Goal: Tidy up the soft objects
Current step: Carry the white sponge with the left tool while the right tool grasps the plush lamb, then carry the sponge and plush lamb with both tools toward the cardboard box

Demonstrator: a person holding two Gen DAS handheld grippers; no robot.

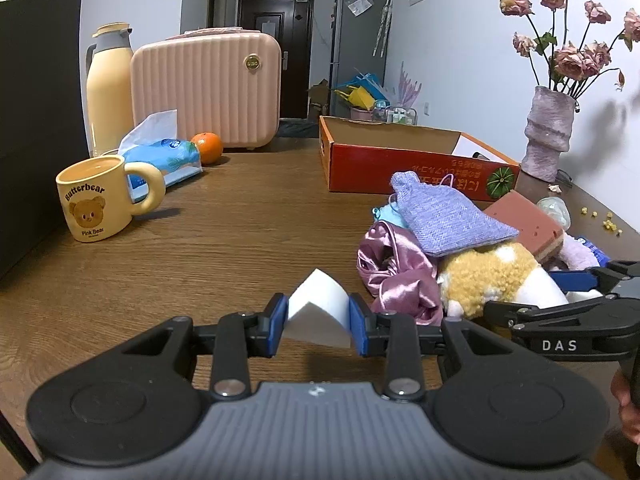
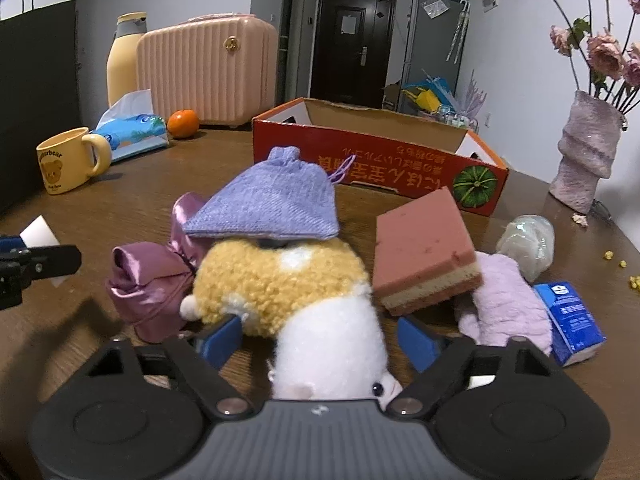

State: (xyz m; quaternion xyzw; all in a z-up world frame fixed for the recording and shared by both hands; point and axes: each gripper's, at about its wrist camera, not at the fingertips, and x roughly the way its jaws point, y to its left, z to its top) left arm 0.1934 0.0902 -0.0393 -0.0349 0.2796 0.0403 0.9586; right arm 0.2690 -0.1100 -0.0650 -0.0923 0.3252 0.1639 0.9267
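Note:
My left gripper is shut on a white sponge block, held just above the wooden table. To its right lies a pile of soft things: a purple knit pouch, a pink satin cloth, a yellow-and-white plush toy and a pink layered sponge. My right gripper is open with its blue pads on either side of the plush toy. The knit pouch rests on top of the plush. A red cardboard box stands open behind the pile.
A lilac fluffy cloth, a blue tissue pack and a crumpled plastic bag lie at the right. A vase with dried roses stands at the far right. A yellow mug, a tissue packet, an orange, a thermos and a pink case are at the left.

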